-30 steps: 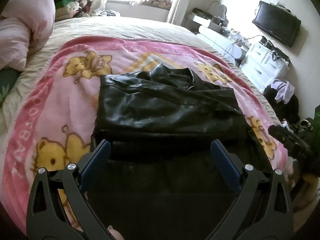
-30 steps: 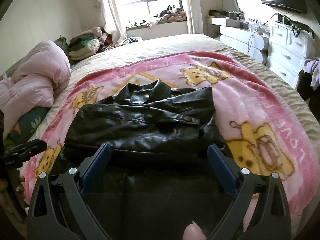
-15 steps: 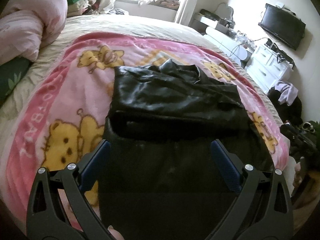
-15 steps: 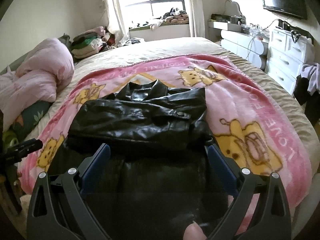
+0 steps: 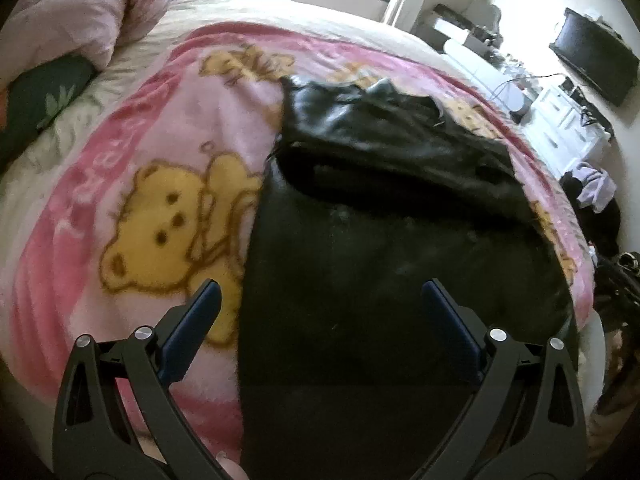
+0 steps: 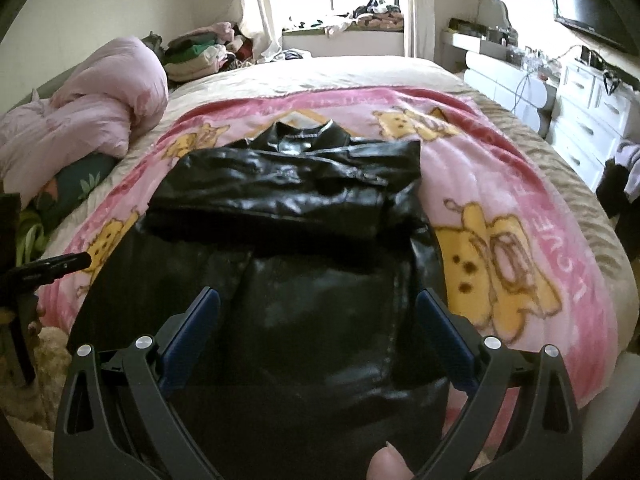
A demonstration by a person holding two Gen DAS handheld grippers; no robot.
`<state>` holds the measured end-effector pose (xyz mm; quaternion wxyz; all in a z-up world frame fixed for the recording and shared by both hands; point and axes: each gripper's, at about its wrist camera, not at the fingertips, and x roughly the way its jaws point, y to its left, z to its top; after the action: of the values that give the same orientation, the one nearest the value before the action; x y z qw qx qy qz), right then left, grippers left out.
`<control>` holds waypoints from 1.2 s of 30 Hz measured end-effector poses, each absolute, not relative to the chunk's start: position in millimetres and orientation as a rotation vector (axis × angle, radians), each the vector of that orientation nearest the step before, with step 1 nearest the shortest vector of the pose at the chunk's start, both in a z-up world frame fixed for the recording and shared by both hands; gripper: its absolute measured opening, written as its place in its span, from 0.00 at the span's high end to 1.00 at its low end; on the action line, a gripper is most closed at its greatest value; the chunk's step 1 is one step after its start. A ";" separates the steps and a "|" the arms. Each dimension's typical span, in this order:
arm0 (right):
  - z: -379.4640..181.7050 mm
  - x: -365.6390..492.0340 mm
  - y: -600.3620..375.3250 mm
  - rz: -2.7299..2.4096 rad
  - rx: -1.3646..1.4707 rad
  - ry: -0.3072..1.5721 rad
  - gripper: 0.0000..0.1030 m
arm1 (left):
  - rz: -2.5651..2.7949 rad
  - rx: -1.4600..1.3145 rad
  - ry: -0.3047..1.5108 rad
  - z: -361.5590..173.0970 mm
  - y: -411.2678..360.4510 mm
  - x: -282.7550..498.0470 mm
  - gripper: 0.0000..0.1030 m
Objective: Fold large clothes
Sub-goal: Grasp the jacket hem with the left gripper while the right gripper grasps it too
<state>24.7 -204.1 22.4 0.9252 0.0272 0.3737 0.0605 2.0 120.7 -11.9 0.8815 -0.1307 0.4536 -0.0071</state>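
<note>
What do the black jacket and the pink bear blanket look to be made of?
Black jacket: leather or faux leather, judging by its glossy, creased highlights; which one is unclear. Pink bear blanket: plush fleece, matte and fuzzy, with soft-edged printed bears.

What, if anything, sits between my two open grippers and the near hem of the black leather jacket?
Nothing visible does. The left gripper and right gripper both hang open directly over the jacket's flat lower half on the pink blanket; the sleeves are folded across farther up.
</note>
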 end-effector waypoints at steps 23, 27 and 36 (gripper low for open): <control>-11.1 -9.7 -241.7 0.062 0.047 0.859 0.05 | -0.133 -0.341 1.110 -62.4 132.9 -39.2 0.25; -13.9 -13.9 -248.2 0.083 0.056 0.891 0.05 | -0.151 -0.328 1.146 -72.6 126.3 -44.9 0.27; -37.0 -21.7 -263.2 0.143 0.082 1.024 0.05 | -0.179 -0.199 1.147 -72.7 103.8 -52.4 0.27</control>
<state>-21.7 -263.2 -37.0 0.8686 0.0391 0.4893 0.0684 -52.4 103.8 -72.7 0.8317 -0.0940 0.5407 -0.0843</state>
